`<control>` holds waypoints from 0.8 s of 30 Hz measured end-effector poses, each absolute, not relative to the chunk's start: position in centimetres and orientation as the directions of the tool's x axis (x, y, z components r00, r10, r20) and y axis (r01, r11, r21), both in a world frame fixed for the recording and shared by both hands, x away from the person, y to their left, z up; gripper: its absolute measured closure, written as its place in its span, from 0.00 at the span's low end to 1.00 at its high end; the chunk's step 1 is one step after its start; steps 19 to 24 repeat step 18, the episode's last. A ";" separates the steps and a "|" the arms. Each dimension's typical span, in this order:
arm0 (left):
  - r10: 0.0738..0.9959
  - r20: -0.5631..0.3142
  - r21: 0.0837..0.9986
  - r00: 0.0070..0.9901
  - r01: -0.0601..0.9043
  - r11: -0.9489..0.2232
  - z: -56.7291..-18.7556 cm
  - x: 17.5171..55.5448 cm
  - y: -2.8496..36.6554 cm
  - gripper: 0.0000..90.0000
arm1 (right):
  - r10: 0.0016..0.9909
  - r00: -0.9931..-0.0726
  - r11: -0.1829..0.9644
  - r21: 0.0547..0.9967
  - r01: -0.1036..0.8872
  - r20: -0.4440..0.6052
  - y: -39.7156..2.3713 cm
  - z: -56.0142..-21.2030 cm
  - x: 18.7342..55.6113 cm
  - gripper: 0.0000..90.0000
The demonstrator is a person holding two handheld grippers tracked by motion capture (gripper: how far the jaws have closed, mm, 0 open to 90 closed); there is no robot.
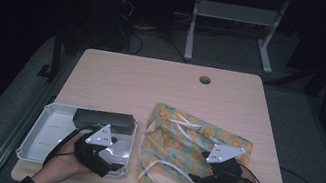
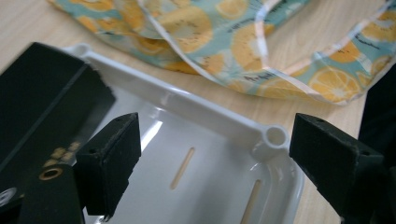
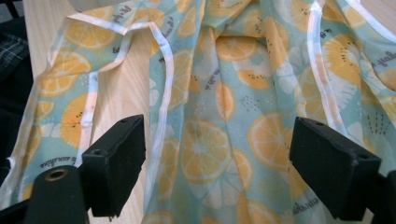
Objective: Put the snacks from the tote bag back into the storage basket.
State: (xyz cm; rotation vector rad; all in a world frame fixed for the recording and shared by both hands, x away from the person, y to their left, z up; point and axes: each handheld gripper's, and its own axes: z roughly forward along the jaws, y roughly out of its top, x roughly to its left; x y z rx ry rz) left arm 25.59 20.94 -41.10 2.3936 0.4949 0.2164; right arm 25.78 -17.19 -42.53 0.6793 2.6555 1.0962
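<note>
Hovering nearest the person, the right gripper [image 1: 209, 177] holds its jaws wide apart, empty, directly over the orange-print cloth [image 3: 224, 116], whose length runs away across the counter [image 1: 143, 75]. The left gripper [image 1: 106, 155], jaws equally spread, hangs over a white tray [image 2: 219, 123] holding a black box [image 1: 104, 119] farther back.

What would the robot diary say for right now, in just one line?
left gripper: open, over white tray | right gripper: open, over orange-print cloth | black box: in tray
</note>
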 end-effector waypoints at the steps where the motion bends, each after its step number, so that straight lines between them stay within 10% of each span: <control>1: 0.403 0.019 0.652 0.915 0.294 -0.699 -41.2 25.5 20.7 0.18 | 0.481 -0.877 0.619 0.707 0.343 0.004 -17.2 -42.6 25.7 0.20; 24: 0.360 0.008 0.641 0.933 0.272 -0.718 -42.0 25.8 19.5 0.18 | 0.490 -0.871 0.617 0.700 0.360 0.016 -17.5 -43.1 25.4 0.20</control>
